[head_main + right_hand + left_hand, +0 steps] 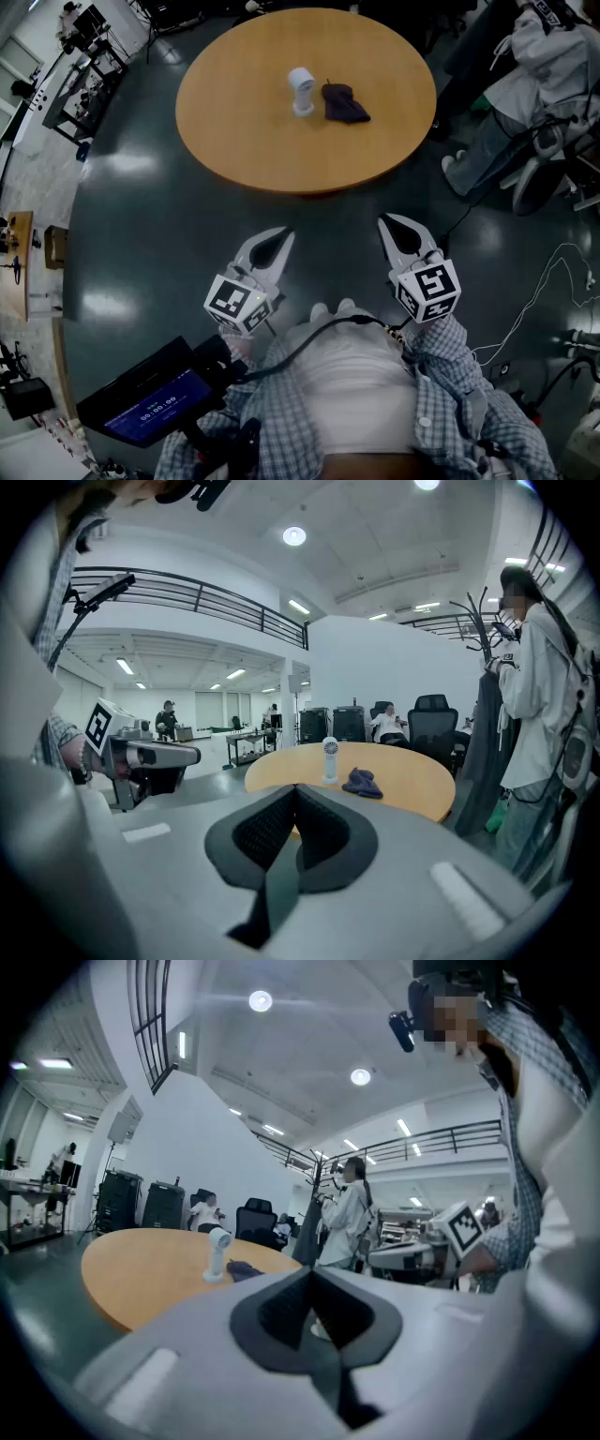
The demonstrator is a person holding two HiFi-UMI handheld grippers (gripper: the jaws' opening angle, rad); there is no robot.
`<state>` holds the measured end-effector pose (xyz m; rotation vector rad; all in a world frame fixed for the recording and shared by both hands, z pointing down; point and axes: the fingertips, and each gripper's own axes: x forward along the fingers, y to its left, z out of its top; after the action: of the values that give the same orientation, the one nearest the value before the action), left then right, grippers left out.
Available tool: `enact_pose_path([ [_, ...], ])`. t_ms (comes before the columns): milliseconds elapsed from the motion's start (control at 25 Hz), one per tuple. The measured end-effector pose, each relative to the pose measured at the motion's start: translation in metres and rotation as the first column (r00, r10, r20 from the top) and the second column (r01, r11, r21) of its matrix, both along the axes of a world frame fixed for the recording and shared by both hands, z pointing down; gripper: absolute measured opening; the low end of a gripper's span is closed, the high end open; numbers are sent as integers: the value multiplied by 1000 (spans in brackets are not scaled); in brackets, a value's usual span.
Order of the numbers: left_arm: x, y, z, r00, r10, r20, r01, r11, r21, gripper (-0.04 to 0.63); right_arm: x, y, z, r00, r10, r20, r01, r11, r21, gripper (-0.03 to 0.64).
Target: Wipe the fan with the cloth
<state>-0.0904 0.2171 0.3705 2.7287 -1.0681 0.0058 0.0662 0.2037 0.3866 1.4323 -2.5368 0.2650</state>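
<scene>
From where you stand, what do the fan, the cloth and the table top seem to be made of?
The fan looks like smooth white plastic, though it is too small to be sure. The cloth seems soft, matte dark fabric: it lies crumpled in folds. The table top looks like light wood or wood-look laminate: even tan colour, smooth, no grain visible.

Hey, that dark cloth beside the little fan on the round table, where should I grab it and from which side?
Pinch the raised, bunched middle of the cloth, coming down from above on its right side, away from the fan. It lies crumpled, so folds stand up to catch, and the upright fan close beside it could probably tip.
</scene>
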Motion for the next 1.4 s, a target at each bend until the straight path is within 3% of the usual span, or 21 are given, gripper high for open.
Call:
enact_pose_path([
  [880, 0, -5, -6, 1000, -23, 5, 23, 1000, -9, 0, 2, -8, -2, 999, -9, 32, 10, 1000, -25, 5],
  [1160, 12, 5, 0, 997, -76, -16, 76, 997, -21, 0, 27, -4, -7, 997, -13, 81, 13, 1000, 0, 5],
  [1400, 19, 3, 0, 993, -118, -30, 118, 993, -6, 0, 49, 0, -8, 999, -13, 49, 12, 1000, 20, 5],
])
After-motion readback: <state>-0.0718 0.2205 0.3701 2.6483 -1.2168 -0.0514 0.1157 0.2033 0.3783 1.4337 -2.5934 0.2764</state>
